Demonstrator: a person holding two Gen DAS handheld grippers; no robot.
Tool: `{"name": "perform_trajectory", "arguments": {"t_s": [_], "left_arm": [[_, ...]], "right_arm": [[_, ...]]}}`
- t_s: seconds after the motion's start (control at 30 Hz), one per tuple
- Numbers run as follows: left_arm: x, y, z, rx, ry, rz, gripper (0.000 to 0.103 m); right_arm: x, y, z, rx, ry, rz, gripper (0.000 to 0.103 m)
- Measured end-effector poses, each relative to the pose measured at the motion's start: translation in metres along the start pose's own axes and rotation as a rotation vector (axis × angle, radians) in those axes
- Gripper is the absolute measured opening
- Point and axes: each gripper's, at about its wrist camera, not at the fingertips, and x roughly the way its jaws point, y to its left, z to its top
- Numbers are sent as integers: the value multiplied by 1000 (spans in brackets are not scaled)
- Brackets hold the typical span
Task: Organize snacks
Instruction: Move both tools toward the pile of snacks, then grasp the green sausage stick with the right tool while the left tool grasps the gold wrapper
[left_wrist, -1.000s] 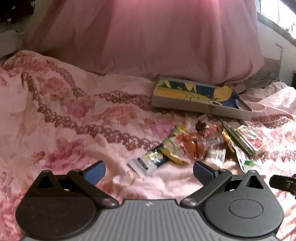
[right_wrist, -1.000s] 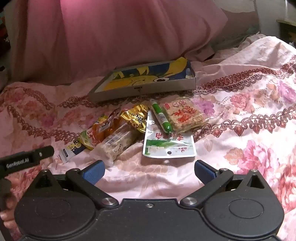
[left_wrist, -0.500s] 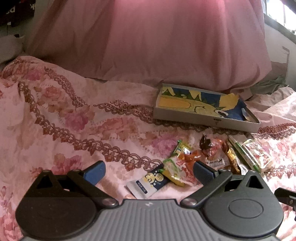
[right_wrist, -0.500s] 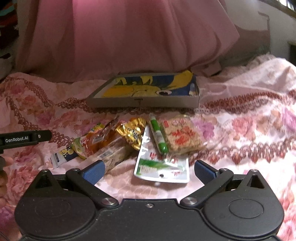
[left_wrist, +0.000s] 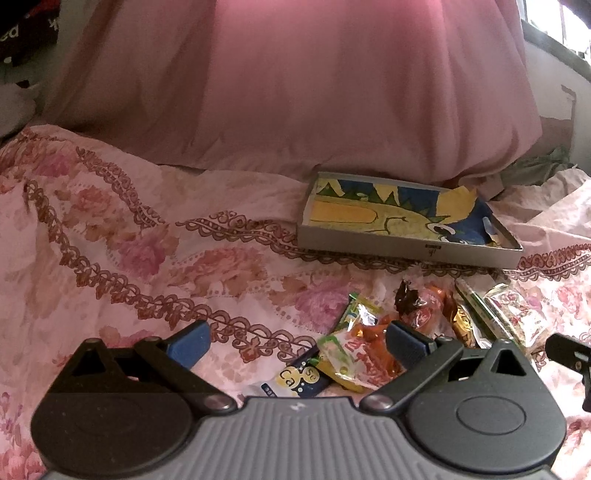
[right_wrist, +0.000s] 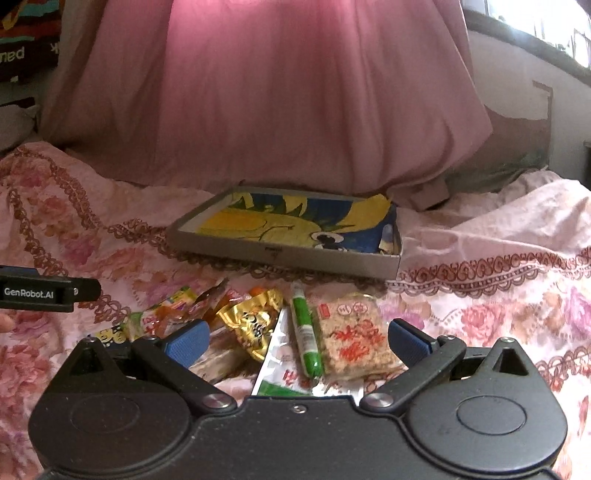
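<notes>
Both grippers are spread wide with nothing between the blue pads, so no pick has started. Right gripper (right_wrist: 295, 338) sits low over the pile of snacks, left gripper (left_wrist: 297, 341) hovers a bit to the side, over the pink floral bedspread (left_wrist: 147, 258).

The snacks lie in a loose heap just in front of the shallow grey cardboard tray with the yellow-and-blue cartoon print (right_wrist: 280, 254), which has nothing in it yet as far as I can see. Closest to the right gripper are the square clear-wrapped rice cracker (right_wrist: 351, 338) and the thin green sausage stick (right_wrist: 304, 332), which touches it and lies on a flat white-and-green pouch (right_wrist: 280, 373). A crinkly gold foil pack (right_wrist: 251, 321) sits just left of those.

I'd start with the cracker, since it's on the outer edge and nothing overlaps it. Come down straddling its two sides, close gently so it doesn't crumble, and keep the pads clear of the sausage stick. The bedspread is soft, so don't press down hard or fabric may bunch into the grip.
</notes>
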Motion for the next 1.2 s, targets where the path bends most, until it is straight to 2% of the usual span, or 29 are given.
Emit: {"name": "perform_trajectory", "arguments": {"t_s": [0.17, 0.37, 0.53, 0.73, 0.87, 1.13, 1.2], "left_arm": [[7, -7, 0, 33, 8, -6, 103], [17, -24, -2, 126, 7, -36, 103], [30, -38, 2, 165, 20, -98, 103], [49, -55, 17, 159, 43, -173, 103], [62, -71, 24, 190, 40, -224, 103], [78, -107, 26, 256, 66, -370, 103], [82, -111, 25, 253, 81, -405, 102]], "right_arm": [[13, -8, -4, -11, -11, -13, 103], [32, -21, -8, -46, -17, -25, 103], [51, -30, -16, -70, -18, -51, 102], [73, -34, -22, -123, 16, -56, 102], [73, -37, -25, -116, 4, -10, 102], [79, -32, -30, -141, 30, 44, 85], [79, -31, -31, -141, 32, 52, 77]]}}
